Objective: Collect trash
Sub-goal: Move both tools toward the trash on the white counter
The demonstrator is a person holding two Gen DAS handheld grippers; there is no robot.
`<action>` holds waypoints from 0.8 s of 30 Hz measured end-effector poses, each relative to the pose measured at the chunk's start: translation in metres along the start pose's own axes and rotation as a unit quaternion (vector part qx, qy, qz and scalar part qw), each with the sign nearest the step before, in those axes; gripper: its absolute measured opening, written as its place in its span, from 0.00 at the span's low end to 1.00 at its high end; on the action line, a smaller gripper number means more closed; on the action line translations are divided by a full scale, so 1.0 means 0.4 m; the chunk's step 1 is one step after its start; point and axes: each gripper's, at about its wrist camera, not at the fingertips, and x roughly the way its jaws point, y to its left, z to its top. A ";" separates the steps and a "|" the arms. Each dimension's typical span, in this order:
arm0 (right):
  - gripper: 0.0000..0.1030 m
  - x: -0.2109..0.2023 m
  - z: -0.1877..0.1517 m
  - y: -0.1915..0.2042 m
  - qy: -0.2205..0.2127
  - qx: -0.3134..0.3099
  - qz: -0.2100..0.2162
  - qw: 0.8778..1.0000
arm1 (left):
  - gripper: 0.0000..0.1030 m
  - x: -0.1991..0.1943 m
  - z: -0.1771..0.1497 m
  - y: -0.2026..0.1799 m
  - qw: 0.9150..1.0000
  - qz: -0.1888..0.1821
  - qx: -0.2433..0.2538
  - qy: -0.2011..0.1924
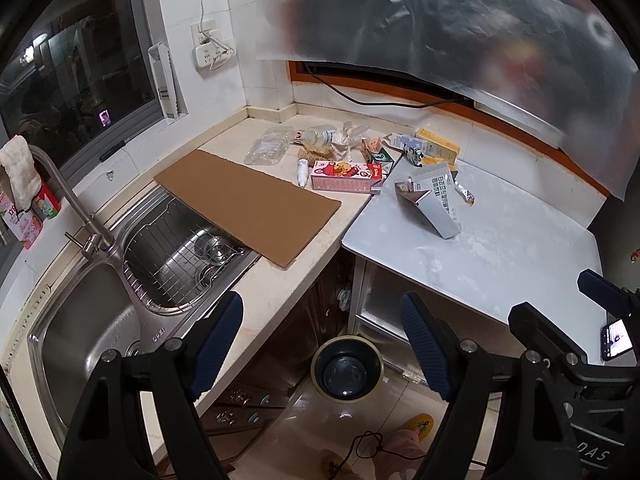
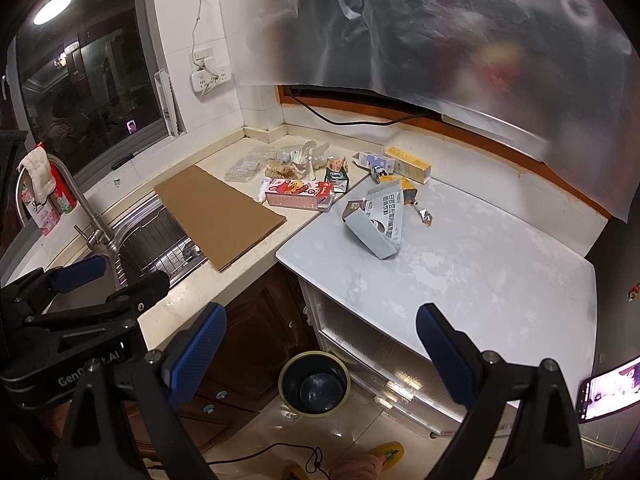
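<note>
Trash point(image 1: 352, 160) was seen heaped on the surface point(image 1: 500, 248) near the back corner, beyond the cardboard sheet point(image 1: 248, 204): a pink carton point(image 2: 300, 194), a grey box point(image 2: 378, 226) and crumpled wrappers. Only in the left wrist view was the sink point(image 1: 80, 332) shown in full, with its wire rack point(image 1: 188, 256) holding metal dishes. The bin point(image 2: 314, 386) on the floor below the surface appeared empty. Both the left gripper point(image 1: 322, 348) and the right gripper point(image 2: 322, 350) were held with fingers wide, nothing between them.
</note>
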 end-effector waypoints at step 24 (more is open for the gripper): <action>0.94 -0.005 -0.057 0.086 0.008 0.012 0.016 1.000 | 0.77 -0.014 -0.058 0.077 1.000 0.017 0.009 0.024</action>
